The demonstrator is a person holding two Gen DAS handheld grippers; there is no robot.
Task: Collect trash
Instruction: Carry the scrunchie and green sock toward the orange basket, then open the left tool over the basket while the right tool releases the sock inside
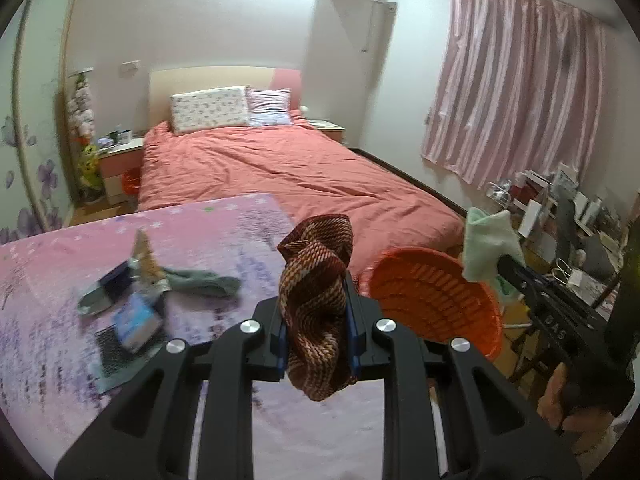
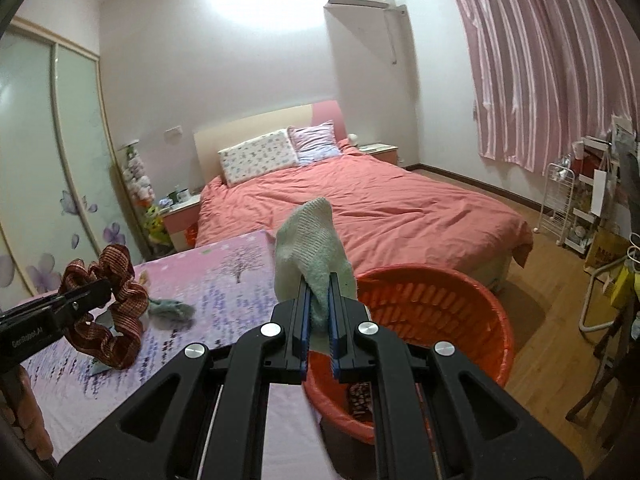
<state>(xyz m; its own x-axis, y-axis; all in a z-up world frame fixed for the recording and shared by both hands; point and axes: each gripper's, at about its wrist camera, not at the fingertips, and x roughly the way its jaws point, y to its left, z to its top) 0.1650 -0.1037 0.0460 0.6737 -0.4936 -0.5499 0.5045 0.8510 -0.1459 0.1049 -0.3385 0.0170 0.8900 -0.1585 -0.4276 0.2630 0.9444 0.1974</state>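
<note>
My left gripper [image 1: 316, 320] is shut on a brown and red patterned scrunchie [image 1: 316, 300], held above the pink flowered tabletop [image 1: 60, 288]; the same scrunchie [image 2: 108, 312] shows at the left of the right wrist view. My right gripper [image 2: 320, 312] is shut on a pale green sock [image 2: 312, 248], which hangs over the near rim of the orange basket [image 2: 440, 308]. From the left wrist view that sock [image 1: 486, 242] sits above the basket [image 1: 432, 296]. A grey-green sock [image 1: 200, 282], a blue packet [image 1: 136, 320] and other scraps lie on the table.
A bed with a salmon cover [image 1: 288, 168] stands beyond the table. Pink curtains [image 1: 512, 80] hang at the right. A white rack and cluttered shelves [image 2: 580, 208] line the right wall. A nightstand [image 1: 120, 160] and wardrobe doors [image 2: 48, 160] are at the left.
</note>
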